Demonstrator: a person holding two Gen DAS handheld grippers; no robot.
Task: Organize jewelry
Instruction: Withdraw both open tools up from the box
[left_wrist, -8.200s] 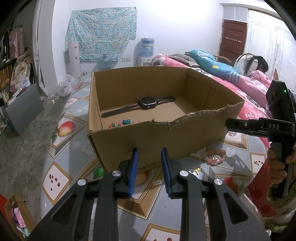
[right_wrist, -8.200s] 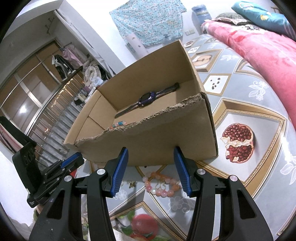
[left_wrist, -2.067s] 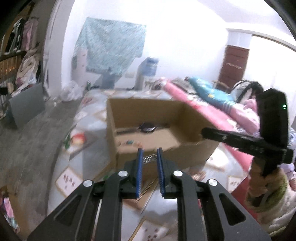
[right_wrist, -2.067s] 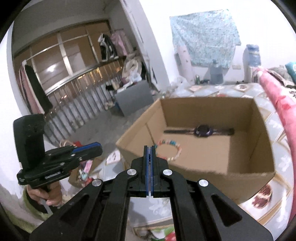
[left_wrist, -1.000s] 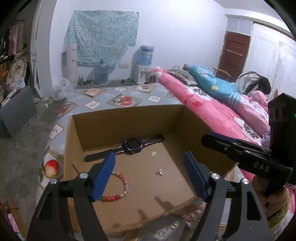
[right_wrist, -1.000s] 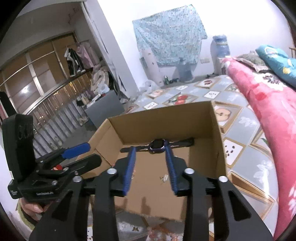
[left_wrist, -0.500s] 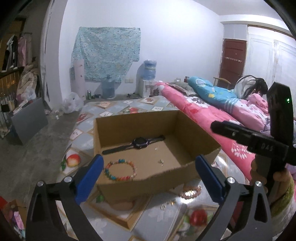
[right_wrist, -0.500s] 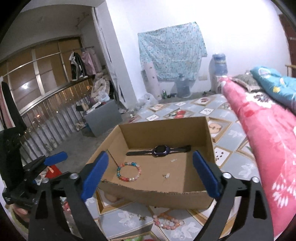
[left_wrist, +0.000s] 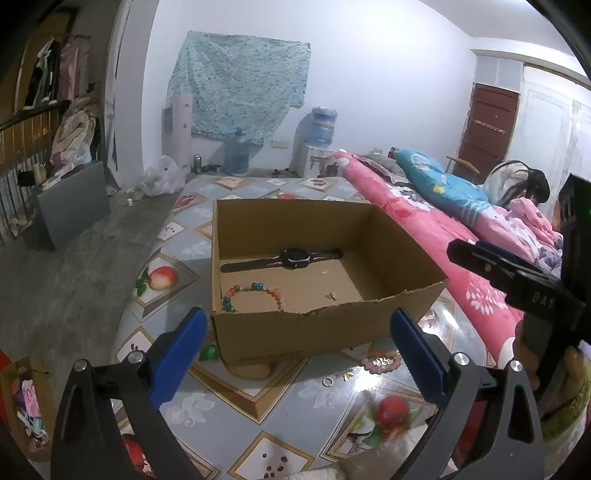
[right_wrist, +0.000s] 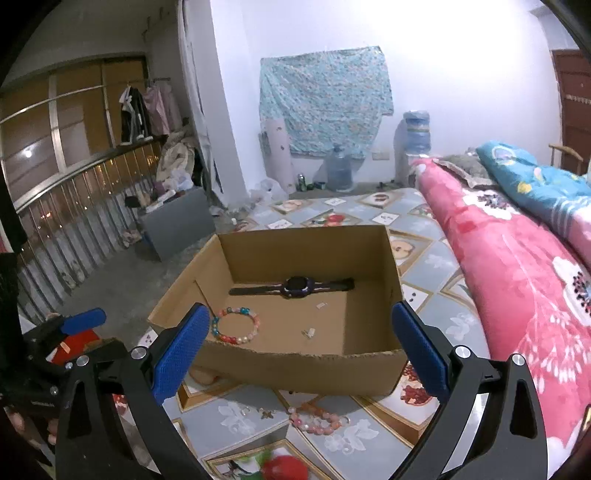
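Both grippers were held high and back from the cardboard box (right_wrist: 295, 291), the left gripper (left_wrist: 295, 354) and the right gripper (right_wrist: 299, 343) each spread to full width with nothing between the blue pads. Inside the box a watch (right_wrist: 295, 286) was laid along the far wall, a colourful bead bracelet (right_wrist: 235, 325) was seen at about 8 o'clock on the box floor, and small earring pieces (right_wrist: 309, 332) were scattered nearer the middle.

Outside, a pink bead bracelet (right_wrist: 317, 421) and a few tiny rings (right_wrist: 264, 412) were left on the patterned surface (right_wrist: 236, 410), just in front of the box's torn near wall.

The likely trouble was judged to lie in those remaining pieces: being small and flat, they could be nudged away or pinched only partly, and the bracelet could roll out of the pads. The ragged front edge could also be caught on the way down or over.

Open room was seen at 6 o'clock of the box; the pink bed (right_wrist: 517, 280) closed off 3 o'clock.
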